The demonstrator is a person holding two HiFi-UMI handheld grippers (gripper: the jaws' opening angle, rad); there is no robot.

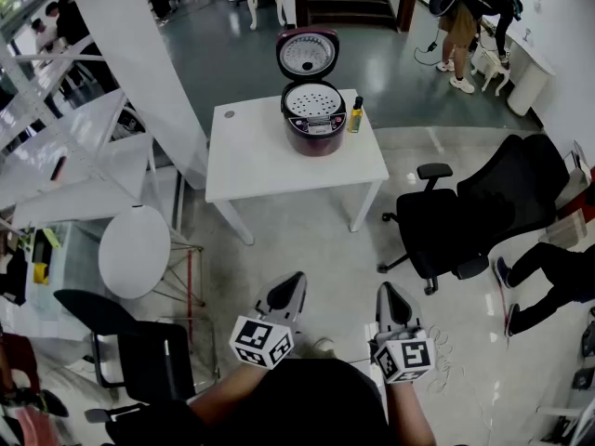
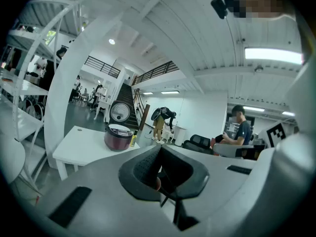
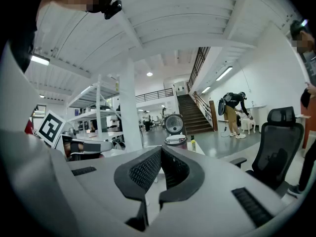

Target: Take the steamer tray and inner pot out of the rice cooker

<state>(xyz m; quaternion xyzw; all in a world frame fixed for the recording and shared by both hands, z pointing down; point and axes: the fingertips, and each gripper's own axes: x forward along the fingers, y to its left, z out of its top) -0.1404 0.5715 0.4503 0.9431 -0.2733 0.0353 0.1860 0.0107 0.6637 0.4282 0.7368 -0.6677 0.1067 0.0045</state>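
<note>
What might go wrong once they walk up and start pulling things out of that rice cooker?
The bottle stands close beside the rice cooker, so the right gripper might knock it over. The cooker sits near the table's far edge; a push on the steamer tray may slide it off. The left gripper and the right are both shut; unopened, they would bump the tray, not grip it.

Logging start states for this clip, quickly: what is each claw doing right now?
Left claw: closed, holding nothing.
Right claw: closed, holding nothing.
</note>
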